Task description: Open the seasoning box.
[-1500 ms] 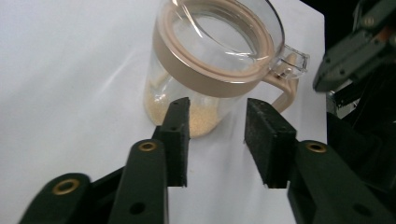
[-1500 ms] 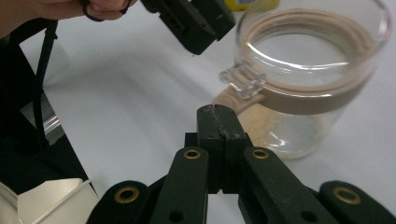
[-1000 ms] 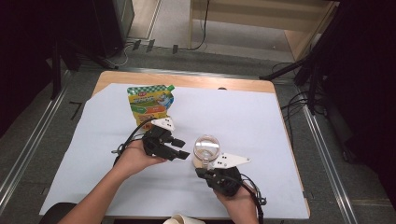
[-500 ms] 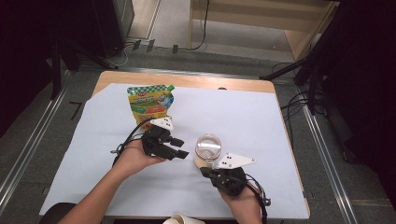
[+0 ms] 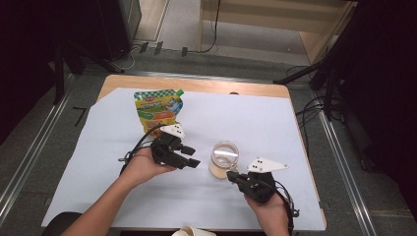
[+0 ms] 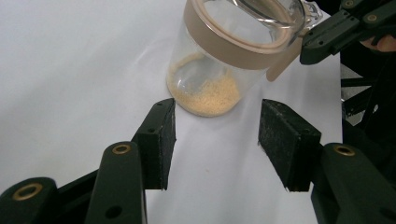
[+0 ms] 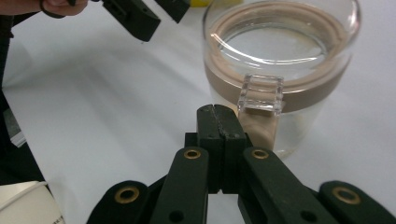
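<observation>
White sheet (image 5: pixel 295 128) over wooden table (image 5: pixel 196 84) (grey floor (image 5: pixel 29 147) around); left gripper (image 6: pixel 215 126) half-open, empty, right gripper (image 7: pixel 218 121) closed, empty.

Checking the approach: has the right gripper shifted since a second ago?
Yes. The right gripper has slid toward the table's near edge, away from the clear tan-lidded jar.

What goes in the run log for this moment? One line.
left hand-held gripper: open, facing jar | right hand-held gripper: shut, at jar clasp | pouch: untouched
</observation>
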